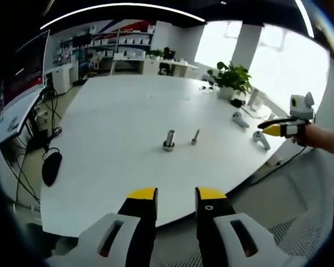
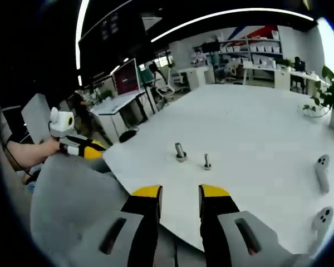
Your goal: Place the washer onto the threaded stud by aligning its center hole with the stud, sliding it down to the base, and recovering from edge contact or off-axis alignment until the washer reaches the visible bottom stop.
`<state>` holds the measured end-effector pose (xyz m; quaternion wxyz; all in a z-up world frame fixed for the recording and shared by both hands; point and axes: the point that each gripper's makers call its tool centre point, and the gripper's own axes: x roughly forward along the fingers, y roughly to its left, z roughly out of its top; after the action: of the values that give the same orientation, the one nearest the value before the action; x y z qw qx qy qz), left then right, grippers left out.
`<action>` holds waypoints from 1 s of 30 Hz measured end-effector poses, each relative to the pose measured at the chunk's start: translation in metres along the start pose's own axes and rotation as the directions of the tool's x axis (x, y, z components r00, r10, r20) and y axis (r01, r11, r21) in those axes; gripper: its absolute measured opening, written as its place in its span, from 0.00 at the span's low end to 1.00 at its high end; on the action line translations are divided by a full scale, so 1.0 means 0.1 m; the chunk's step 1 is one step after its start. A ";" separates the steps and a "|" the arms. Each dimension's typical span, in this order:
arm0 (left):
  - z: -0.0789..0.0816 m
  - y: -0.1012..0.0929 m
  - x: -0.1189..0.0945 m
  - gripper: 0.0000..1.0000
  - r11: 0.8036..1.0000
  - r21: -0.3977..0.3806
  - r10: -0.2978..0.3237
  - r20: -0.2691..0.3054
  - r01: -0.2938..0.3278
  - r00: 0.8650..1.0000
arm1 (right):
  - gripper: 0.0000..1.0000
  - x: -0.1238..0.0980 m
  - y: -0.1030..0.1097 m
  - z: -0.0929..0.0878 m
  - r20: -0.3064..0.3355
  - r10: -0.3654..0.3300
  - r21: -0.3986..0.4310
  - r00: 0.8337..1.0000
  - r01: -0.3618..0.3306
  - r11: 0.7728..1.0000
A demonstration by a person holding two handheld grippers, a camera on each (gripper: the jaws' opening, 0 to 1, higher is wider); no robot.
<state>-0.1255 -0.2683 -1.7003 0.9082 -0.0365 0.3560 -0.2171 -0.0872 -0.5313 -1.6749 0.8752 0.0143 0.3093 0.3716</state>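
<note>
Pretty much nothing done yet, I'd say. Two small metal pieces stand near each other out on the white surface (image 1: 111, 139): a thicker stud (image 1: 169, 140) with a wide base and a thinner bolt (image 1: 195, 137) beside it. Can't make out the washer itself, too small. Left tool (image 1: 176, 196) and right tool (image 2: 180, 193) both hang back off the edge, jaws spread a little, holding nothing. Whole pick-and-slide job is left.

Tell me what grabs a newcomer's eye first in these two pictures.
Two small metal pieces stand side by side, apart, mid-way on the white table: a thicker stud and a thinner stud. Both open grippers hover off the table's edge, the left gripper and the right gripper.
</note>
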 end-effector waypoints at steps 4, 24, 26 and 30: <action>0.13 0.01 -0.04 0.25 1.000 0.008 0.006 0.067 -0.006 0.998 | 0.30 -0.11 -0.02 0.01 0.042 -0.032 0.029 0.999 0.031 0.999; 0.12 -0.02 -0.03 0.25 1.000 0.006 -0.005 0.067 0.004 0.998 | 0.31 -0.10 0.13 -0.17 0.021 -0.079 -0.103 0.997 0.081 0.991; 0.10 -0.05 -0.02 0.25 1.000 0.022 -0.010 0.054 0.009 0.998 | 0.32 -0.09 0.11 -0.22 0.007 -0.079 -0.072 0.997 0.079 0.994; 0.08 -0.04 -0.02 0.24 1.000 0.024 -0.014 0.044 0.013 0.999 | 0.32 -0.11 0.10 -0.17 0.030 -0.105 -0.100 0.994 0.107 0.989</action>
<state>-0.1232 -0.2722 -1.6926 0.9146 -0.0329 0.3333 -0.2264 -0.1087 -0.5351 -1.6798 0.8972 -0.0419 0.2794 0.3394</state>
